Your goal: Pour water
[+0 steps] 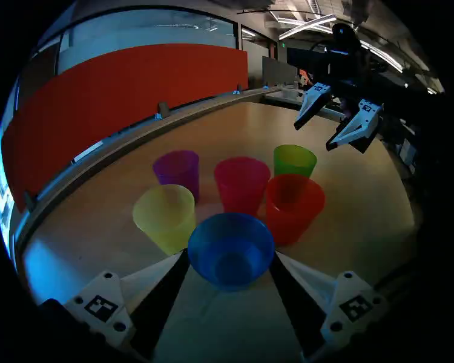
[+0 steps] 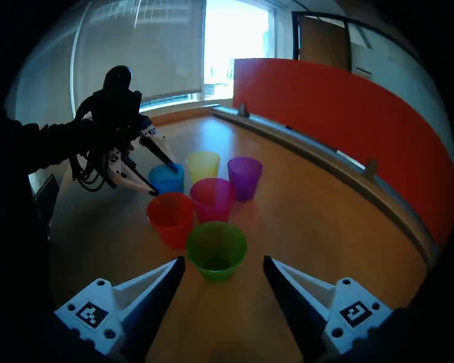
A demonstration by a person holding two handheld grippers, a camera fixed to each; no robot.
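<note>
Two cameras faced each other across the cups (image 1: 241,181).
Each sat low and close, both catching the same table (image 1: 360,206).

The pale wooden counter (image 1: 360,199) carries six plastic cups, all upright and open-topped, grouped in one tight cluster. In the left gripper view the blue cup (image 1: 231,251) stands nearest, with the yellow cup (image 1: 165,216) just beside it on one side and the red cup (image 1: 293,206) on the other; behind them stand the purple cup (image 1: 177,172), the pink cup (image 1: 241,183) and the green cup (image 1: 294,161). A raised rim (image 1: 124,142) runs along the counter's far edge
</note>
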